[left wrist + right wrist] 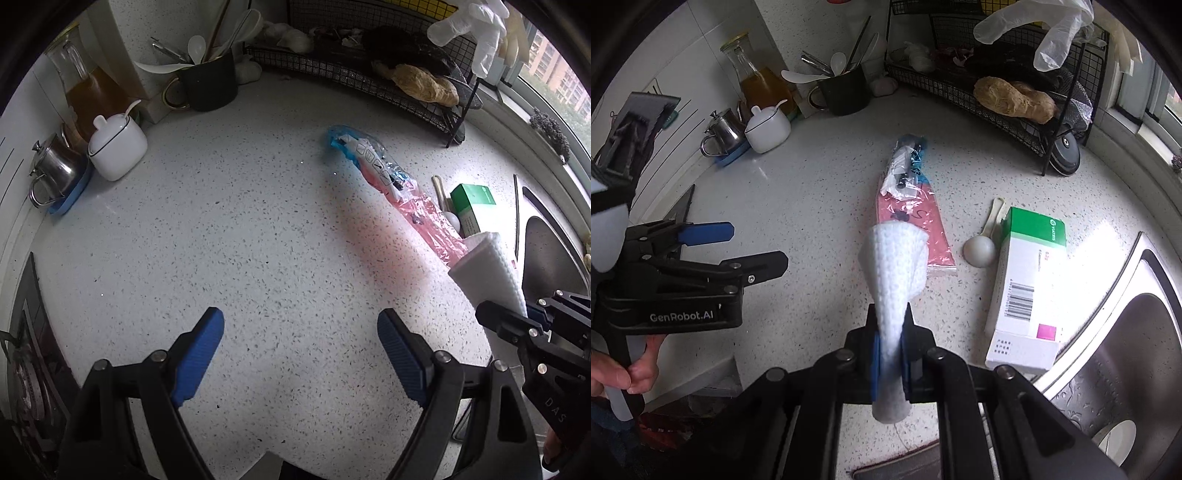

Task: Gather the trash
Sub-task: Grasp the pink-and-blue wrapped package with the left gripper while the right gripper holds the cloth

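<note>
The worktop [812, 206] carries a plastic wrapper [912, 206] lying lengthwise near its middle. A spoon [982, 240] lies just right of the wrapper, and a carton [1027, 288] lies right of the spoon, beside the sink [1137, 332] at the worktop's right edge. A wire rack [1015, 85] occupies the back right corner. A utensil mug [846, 92] stands at the back edge, left of the rack. A lidded pot [767, 129], a small kettle [724, 131] and a bottle [757, 77] group at the back left corner. A folded paper towel [894, 280] is held above the worktop, in front of the wrapper.
</note>
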`<state>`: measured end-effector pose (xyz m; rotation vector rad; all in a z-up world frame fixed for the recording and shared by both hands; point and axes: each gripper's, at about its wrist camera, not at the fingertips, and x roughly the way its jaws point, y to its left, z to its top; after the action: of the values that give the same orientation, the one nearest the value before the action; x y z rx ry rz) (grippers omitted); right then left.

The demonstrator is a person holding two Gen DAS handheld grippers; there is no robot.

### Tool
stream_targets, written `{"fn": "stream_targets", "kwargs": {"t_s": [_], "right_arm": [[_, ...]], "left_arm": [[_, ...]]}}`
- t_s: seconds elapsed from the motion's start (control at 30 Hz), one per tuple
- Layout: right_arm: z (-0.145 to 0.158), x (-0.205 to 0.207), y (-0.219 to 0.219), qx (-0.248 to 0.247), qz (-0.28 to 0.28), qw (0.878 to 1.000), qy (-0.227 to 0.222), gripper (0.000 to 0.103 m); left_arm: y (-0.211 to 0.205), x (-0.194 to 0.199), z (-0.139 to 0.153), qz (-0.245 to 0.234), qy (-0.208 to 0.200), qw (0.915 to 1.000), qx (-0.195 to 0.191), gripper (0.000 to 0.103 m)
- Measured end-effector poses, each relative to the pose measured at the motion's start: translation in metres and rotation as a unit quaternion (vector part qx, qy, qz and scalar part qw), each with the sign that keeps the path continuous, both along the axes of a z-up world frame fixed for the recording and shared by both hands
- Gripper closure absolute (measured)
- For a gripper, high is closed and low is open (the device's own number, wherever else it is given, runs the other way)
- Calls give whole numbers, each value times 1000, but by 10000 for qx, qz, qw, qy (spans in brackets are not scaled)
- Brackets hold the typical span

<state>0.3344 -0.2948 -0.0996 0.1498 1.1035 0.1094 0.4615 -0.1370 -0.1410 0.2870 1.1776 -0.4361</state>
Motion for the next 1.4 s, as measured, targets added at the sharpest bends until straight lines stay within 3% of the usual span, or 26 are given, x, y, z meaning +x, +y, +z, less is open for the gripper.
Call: {"fn": "stream_targets", "kwargs": {"t_s": [0.27, 0.6, 1.1, 1.4], "right_arm": [[5, -43, 27, -73, -474, 9988, 50, 95], [-11, -100, 65, -172, -954, 9949, 280, 95], [-29, -99, 34, -51, -834, 9959, 345, 95], [-33, -97, 11, -130, -923, 9951, 342, 95]], "left_arm": [[18, -38, -4, -567, 122, 9982, -127, 19], [27, -70, -11, -991, 277, 9944, -232, 19], [-32, -51, -34, -978, 592, 9929, -328, 19], [-67, -38, -47, -1021, 658, 9924, -198, 19]]}}
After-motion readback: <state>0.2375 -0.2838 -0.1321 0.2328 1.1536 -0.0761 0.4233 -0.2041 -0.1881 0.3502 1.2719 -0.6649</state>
